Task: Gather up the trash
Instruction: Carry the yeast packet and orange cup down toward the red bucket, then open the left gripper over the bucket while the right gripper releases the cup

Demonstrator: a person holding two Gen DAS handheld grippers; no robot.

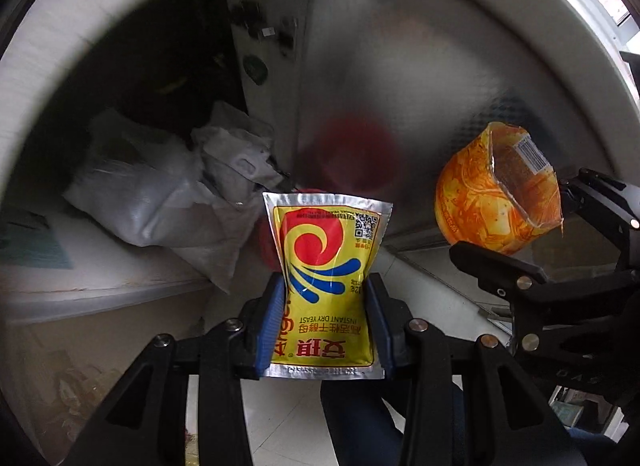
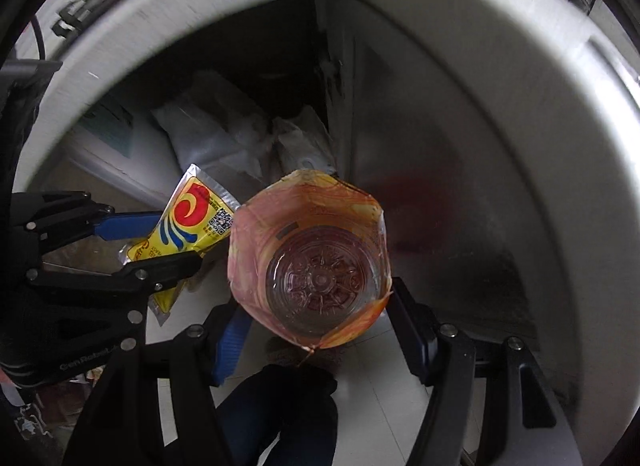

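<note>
In the left wrist view my left gripper is shut on a yellow instant dry yeast packet with a red and blue swirl, its blue pads pinching the packet's sides. To the right, my right gripper is shut on an orange cut-open food pouch with a barcode. In the right wrist view the orange pouch fills the centre between the fingers of my right gripper, and its open end shows a clear inside. At the left, my left gripper holds the yeast packet. Both grippers point steeply down.
White plastic bags lie heaped under a white counter edge, beside a steel cabinet front. The white bags also show at the back of the right wrist view. A person's dark trouser leg stands on pale floor tiles.
</note>
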